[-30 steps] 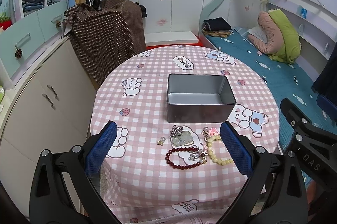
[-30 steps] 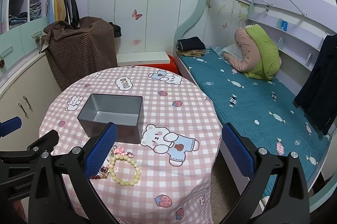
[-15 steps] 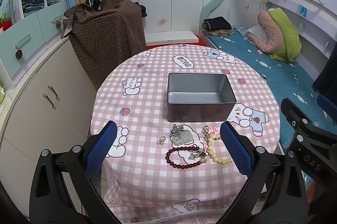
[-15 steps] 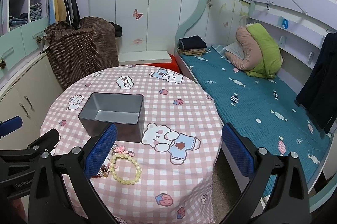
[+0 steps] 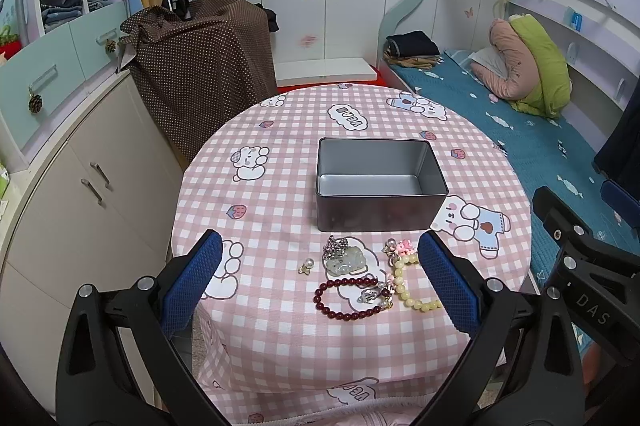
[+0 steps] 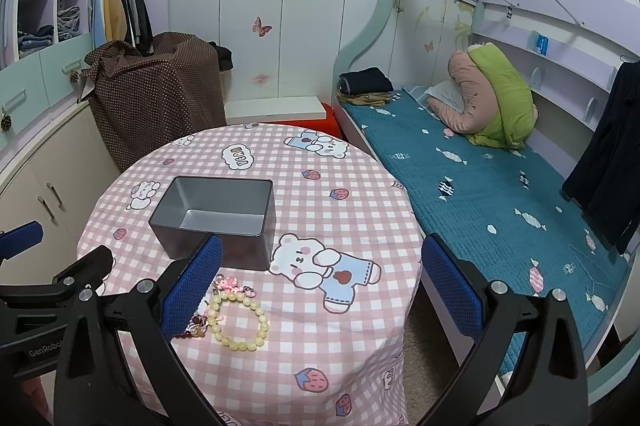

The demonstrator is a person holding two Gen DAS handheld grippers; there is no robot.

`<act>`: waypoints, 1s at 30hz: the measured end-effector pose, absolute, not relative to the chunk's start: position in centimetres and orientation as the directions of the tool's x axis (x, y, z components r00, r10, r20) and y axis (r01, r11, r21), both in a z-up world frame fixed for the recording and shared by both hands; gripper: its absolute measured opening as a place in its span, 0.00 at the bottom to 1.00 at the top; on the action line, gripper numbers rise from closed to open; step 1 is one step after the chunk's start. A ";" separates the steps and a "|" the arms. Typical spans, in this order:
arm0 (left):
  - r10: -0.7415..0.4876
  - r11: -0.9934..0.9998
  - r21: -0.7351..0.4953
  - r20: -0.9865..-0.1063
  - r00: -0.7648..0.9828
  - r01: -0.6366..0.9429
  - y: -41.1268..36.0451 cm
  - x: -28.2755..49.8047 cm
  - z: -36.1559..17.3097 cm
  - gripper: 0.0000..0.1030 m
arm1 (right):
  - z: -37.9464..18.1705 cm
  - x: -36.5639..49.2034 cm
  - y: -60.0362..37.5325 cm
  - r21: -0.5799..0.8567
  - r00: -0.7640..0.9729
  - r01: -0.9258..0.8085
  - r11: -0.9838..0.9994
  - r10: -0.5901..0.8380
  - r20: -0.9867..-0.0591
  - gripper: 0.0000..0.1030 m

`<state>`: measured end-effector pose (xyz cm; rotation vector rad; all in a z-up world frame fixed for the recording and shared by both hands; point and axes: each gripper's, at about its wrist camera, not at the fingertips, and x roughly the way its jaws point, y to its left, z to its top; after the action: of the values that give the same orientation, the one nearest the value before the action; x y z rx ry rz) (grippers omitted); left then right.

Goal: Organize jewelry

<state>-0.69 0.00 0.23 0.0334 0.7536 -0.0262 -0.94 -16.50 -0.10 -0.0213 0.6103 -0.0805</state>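
On round table [image 5: 280, 185] w/ pink check cloth: 1 grey metal tin [image 5: 380, 181], open top, nothing inside. Just in front of tin, near table's front edge, jewelry in a loose cluster: 1 dark red bead bracelet [image 5: 348, 298], 1 pale yellow bead bracelet [image 6: 240, 322], 1 jade-green pendant [image 5: 346, 260] w/ sparkly piece touching it, 1 small pearl earring [image 5: 306, 266] slightly apart to the left, 1 pink charm [image 5: 402, 246], plus a few small silver bits, count unclear. Left gripper [image 5: 320, 274] hovers over the cluster, fingers wide apart, holding nothing. Right gripper [image 6: 320, 274] to the right, fingers also wide apart, nothing held.
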 end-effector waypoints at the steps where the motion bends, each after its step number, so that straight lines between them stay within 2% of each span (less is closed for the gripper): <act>1: -0.012 0.999 0.021 -0.685 0.729 0.036 0.1 -0.7 0.2 0.95 | -0.1 -0.9 -16.5 -0.044 0.816 0.069 0.997 -0.082 -0.572 0.94; 30: -0.011 0.999 0.027 -0.693 0.721 0.042 -0.2 -0.6 -0.3 0.95 | -0.6 -0.5 -16.6 -0.026 0.803 0.059 0.998 -0.063 -0.592 0.94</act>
<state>-0.58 -0.23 -0.29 0.0413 0.7653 -0.0293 -0.47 -16.57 -0.63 -0.0060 0.6344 -0.0654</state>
